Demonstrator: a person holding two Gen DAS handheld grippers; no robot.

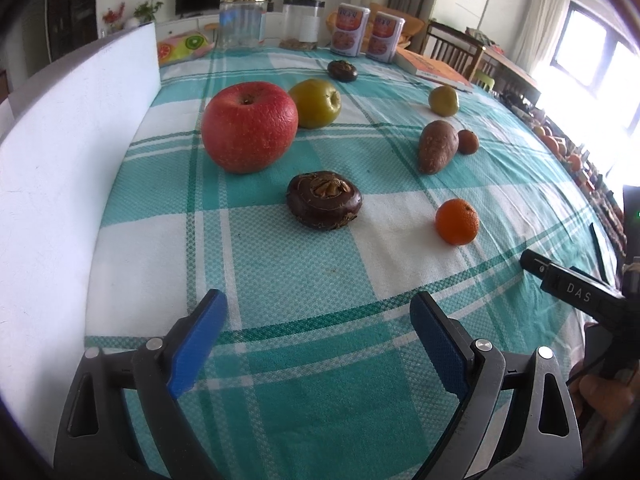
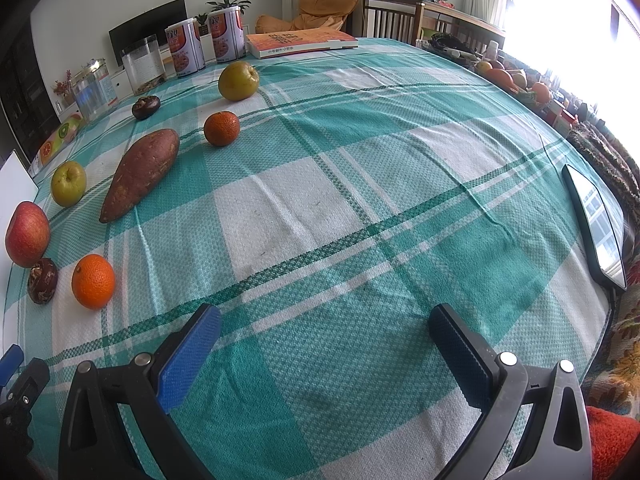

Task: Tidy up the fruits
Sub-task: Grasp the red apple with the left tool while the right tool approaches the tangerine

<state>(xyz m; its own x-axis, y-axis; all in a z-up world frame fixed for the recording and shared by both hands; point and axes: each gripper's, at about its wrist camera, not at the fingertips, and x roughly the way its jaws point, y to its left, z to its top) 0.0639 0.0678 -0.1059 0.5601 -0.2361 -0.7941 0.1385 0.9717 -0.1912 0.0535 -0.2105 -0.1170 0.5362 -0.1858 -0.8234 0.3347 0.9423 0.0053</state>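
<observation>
On the teal checked tablecloth (image 1: 320,360) lie a red apple (image 1: 249,126), a green apple (image 1: 315,103), a dark water chestnut (image 1: 324,199), a second chestnut (image 1: 342,70) farther back, a sweet potato (image 1: 437,146), a bright orange tangerine (image 1: 457,221), a darker tangerine (image 1: 467,141) and a green pear (image 1: 443,100). My left gripper (image 1: 318,310) is open and empty, a short way in front of the near chestnut. My right gripper (image 2: 324,324) is open and empty over bare cloth; the bright tangerine (image 2: 93,281), sweet potato (image 2: 140,174) and red apple (image 2: 27,234) lie to its left.
A white board (image 1: 68,184) stands along the left side. Glass jars (image 1: 242,20), two cans (image 1: 350,30) and a book (image 1: 434,68) line the far edge. A phone (image 2: 596,224) lies at the right edge. Chairs and a fruit-laden sideboard stand beyond.
</observation>
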